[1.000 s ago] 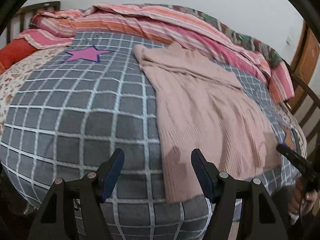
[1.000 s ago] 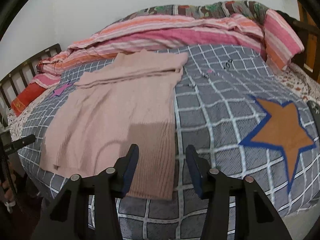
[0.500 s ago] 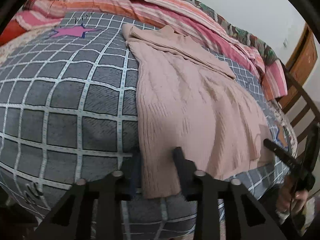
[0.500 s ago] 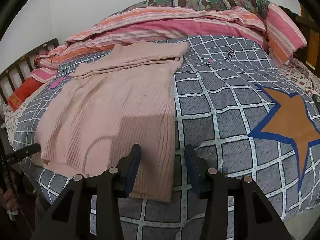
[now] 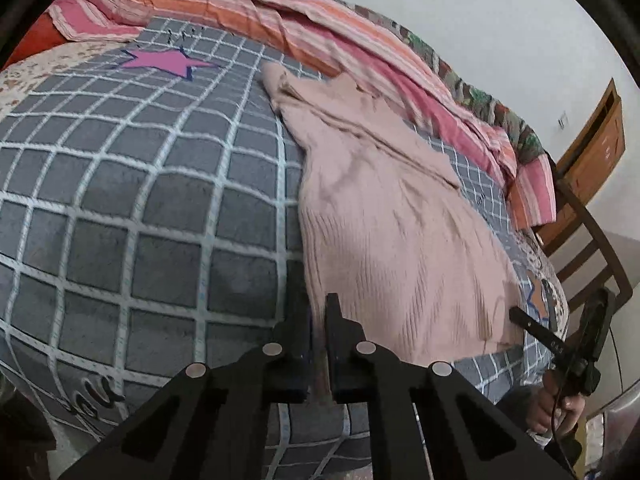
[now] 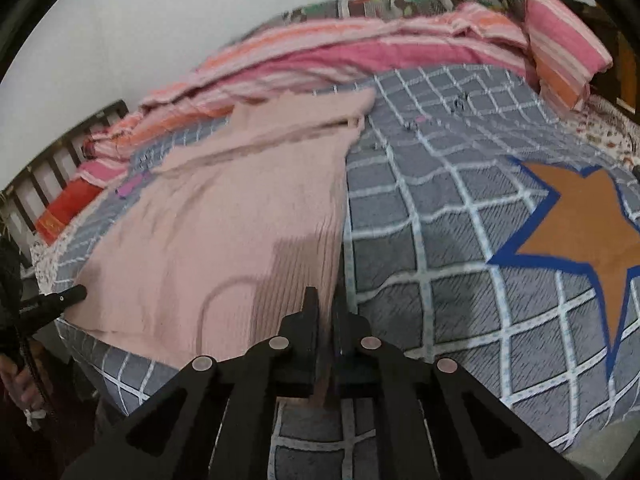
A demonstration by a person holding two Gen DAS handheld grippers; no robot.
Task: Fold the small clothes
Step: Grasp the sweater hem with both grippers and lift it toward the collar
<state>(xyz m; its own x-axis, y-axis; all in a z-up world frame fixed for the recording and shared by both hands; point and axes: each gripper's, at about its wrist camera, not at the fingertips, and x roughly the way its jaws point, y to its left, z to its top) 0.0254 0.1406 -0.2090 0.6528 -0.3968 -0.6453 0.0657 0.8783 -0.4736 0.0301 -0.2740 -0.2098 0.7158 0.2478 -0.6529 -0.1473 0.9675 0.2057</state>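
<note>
A pale pink knitted sweater (image 5: 384, 232) lies flat on the grey checked bed cover (image 5: 140, 208), its neck toward the striped bedding. My left gripper (image 5: 316, 312) is shut on the sweater's near left hem corner. In the right wrist view the same sweater (image 6: 240, 220) spreads to the left, and my right gripper (image 6: 326, 300) is shut on its near right hem corner. The right gripper also shows at the far right of the left wrist view (image 5: 520, 316). The left gripper's tip shows at the left of the right wrist view (image 6: 76, 294).
Striped pink and orange bedding (image 5: 320, 36) is heaped along the wall. A pink star (image 5: 168, 62) and an orange star (image 6: 580, 216) are printed on the cover. A wooden chair (image 5: 592, 216) stands by the bed's right side. A bed rail (image 6: 60, 152) runs at the left.
Both grippers moved forward onto the sweater's hem and closed from open to shut on its two near corners.
</note>
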